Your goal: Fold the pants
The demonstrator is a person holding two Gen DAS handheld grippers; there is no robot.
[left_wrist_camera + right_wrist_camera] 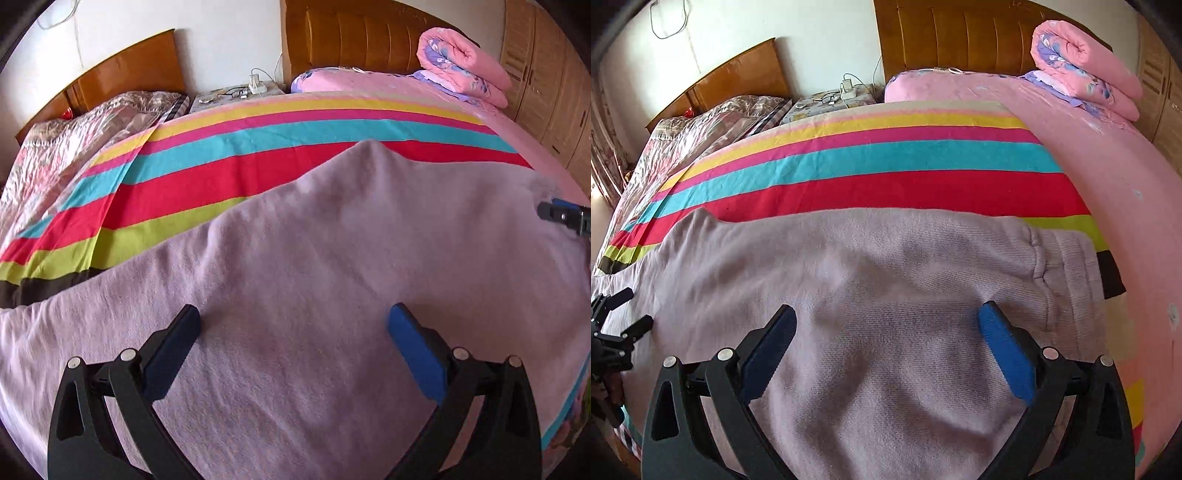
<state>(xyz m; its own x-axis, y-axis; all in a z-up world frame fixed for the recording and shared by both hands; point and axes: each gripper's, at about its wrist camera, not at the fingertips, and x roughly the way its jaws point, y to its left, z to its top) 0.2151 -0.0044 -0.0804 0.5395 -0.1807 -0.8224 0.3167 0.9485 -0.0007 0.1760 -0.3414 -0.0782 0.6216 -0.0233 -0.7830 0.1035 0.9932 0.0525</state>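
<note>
The lilac pants lie flat across the striped blanket on the bed, waistband to our right. We judge the fold not yet begun. Our left gripper and right gripper hover over the cloth, fingers spread, holding nothing. Next we need to pinch an edge each and carry it across.

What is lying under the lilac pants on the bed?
The pants lie flat on a striped blanket, whose red, green and dark bands run under them. That blanket rests on a pink sheet. Anything directly beneath the pants' middle is covered.
</note>
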